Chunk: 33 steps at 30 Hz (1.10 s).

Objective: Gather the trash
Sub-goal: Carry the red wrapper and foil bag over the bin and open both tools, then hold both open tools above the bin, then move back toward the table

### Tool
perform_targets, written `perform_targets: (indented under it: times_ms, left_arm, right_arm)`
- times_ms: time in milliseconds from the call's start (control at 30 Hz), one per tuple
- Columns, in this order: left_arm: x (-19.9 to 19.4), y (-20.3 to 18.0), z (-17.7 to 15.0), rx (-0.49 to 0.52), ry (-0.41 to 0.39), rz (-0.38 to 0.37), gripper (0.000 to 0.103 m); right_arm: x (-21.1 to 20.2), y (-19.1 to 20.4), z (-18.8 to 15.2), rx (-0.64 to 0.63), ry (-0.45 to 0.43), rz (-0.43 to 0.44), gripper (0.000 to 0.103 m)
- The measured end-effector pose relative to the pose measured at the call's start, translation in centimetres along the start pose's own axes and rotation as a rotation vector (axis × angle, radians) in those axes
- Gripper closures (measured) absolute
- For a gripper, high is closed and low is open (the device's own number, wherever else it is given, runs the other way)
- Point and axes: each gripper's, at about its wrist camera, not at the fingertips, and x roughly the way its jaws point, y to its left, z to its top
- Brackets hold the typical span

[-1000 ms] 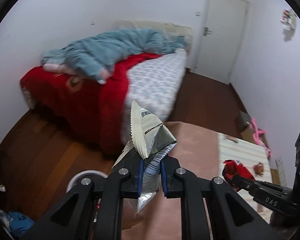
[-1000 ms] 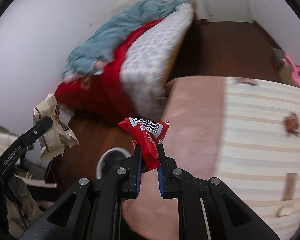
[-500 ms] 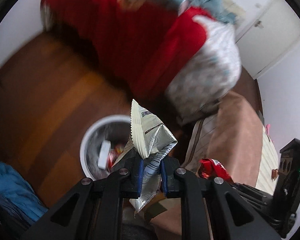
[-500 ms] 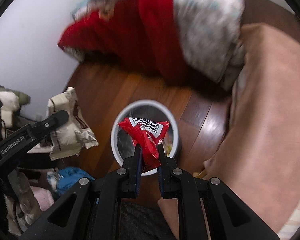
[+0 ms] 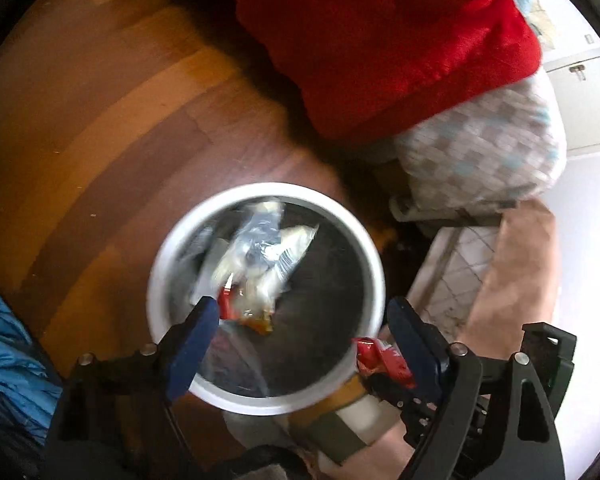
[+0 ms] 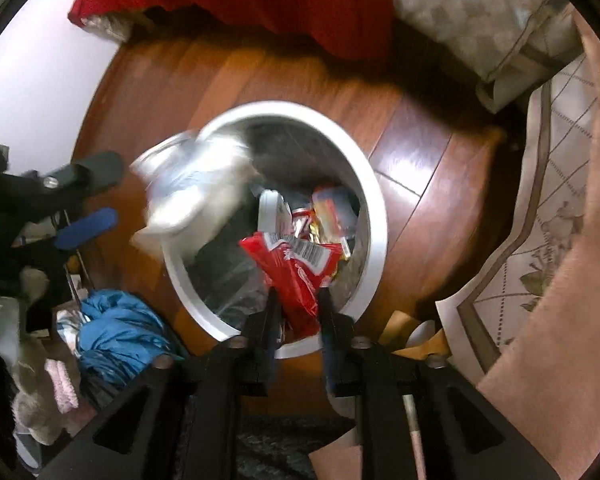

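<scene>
A round white trash bin point(image 5: 168, 248) stands on the wooden floor with several wrappers inside; it also shows in the right wrist view point(image 6: 374, 208). My left gripper point(image 5: 300, 320) is open above the bin. The silver-white wrapper point(image 5: 260, 248) is blurred, falling into the bin; in the right wrist view point(image 6: 192, 188) it is over the bin's left rim. My right gripper point(image 6: 296, 304) is shut on a red wrapper point(image 6: 296, 272) above the bin's near edge. The red wrapper also shows in the left wrist view point(image 5: 380, 360).
A bed with a red blanket point(image 5: 380, 40) and checked mattress point(image 5: 480, 152) stands beyond the bin. A pink-covered table with a patterned cloth point(image 6: 560, 220) is to the right. Blue clothing point(image 6: 116, 328) lies on the floor at the left.
Both grippers moved down over the bin. My left gripper opened and let go of the silver-white wrapper, which is falling into the bin. The right gripper still holds the red wrapper.
</scene>
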Motion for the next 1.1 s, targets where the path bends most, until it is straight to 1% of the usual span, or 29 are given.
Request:
perform_targets:
  times_ms: [33, 67, 100, 133, 167, 200, 267, 300, 333, 433, 500, 600, 800, 1100]
  left_arm:
    - [0.0, 0.5, 0.2, -0.002, -0.004, 0.011, 0.009]
    - [-0.2, 0.7, 0.0, 0.000, -0.012, 0.034, 0.002]
    - [-0.6, 0.9, -0.3, 0.007, -0.029, 0.065, 0.002]
    - [-0.7, 1.2, -0.4, 0.012, -0.044, 0.090, 0.002]
    - [-1.0, 1.4, -0.6, 0.018, -0.058, 0.114, 0.002]
    - [-1.3, 1.5, -1.0, 0.025, -0.076, 0.143, 0.002]
    - [-2.2, 1.5, -1.9, 0.059, -0.115, 0.217, 0.002]
    - [-2.5, 1.4, -2.4, 0.076, -0.131, 0.259, 0.002]
    - [-2.8, 1.5, -2.7, 0.083, -0.136, 0.276, 0.001]
    - [-3.3, 1.2, -4.1, 0.113, -0.154, 0.323, 0.001]
    - [-3.4, 1.0, -4.8, 0.123, -0.160, 0.346, 0.001]
    - [-3.3, 0.7, -5.6, 0.136, -0.160, 0.355, 0.001]
    - [-3.8, -0.3, -6.6, 0.154, -0.168, 0.367, 0.001]
    - [-7.5, -1.8, -9.1, 0.189, -0.240, 0.381, 0.001]
  right_arm:
    - [0.3, -0.1, 0.0, 0.002, 0.007, 0.005, 0.052]
    - [0.4, -0.1, 0.0, -0.001, 0.015, 0.005, 0.042]
    - [0.4, -0.1, 0.1, -0.005, 0.019, 0.000, 0.039]
    - [0.4, -0.1, 0.0, -0.013, 0.020, -0.005, 0.032]
    - [0.4, -0.2, -0.2, -0.021, 0.021, -0.008, 0.023]
    - [0.2, -0.1, -0.4, -0.029, 0.021, -0.010, 0.019]
    - [-0.6, 0.2, -1.0, -0.052, 0.008, -0.037, 0.005]
    - [-1.0, 0.4, -1.3, -0.059, -0.001, -0.054, 0.003]
    - [-1.5, 0.4, -1.4, -0.065, -0.008, -0.067, 0.000]
    - [-2.4, 0.7, -1.8, -0.078, -0.031, -0.121, 0.000]
    - [-2.7, 0.9, -2.0, -0.090, -0.050, -0.177, 0.000]
    - [-3.1, 0.8, -2.2, -0.094, -0.069, -0.211, 0.000]
    - [-4.5, 0.8, -2.5, -0.096, -0.096, -0.221, 0.000]
    - [-8.8, 1.9, -4.5, -0.099, -0.194, -0.205, 0.000]
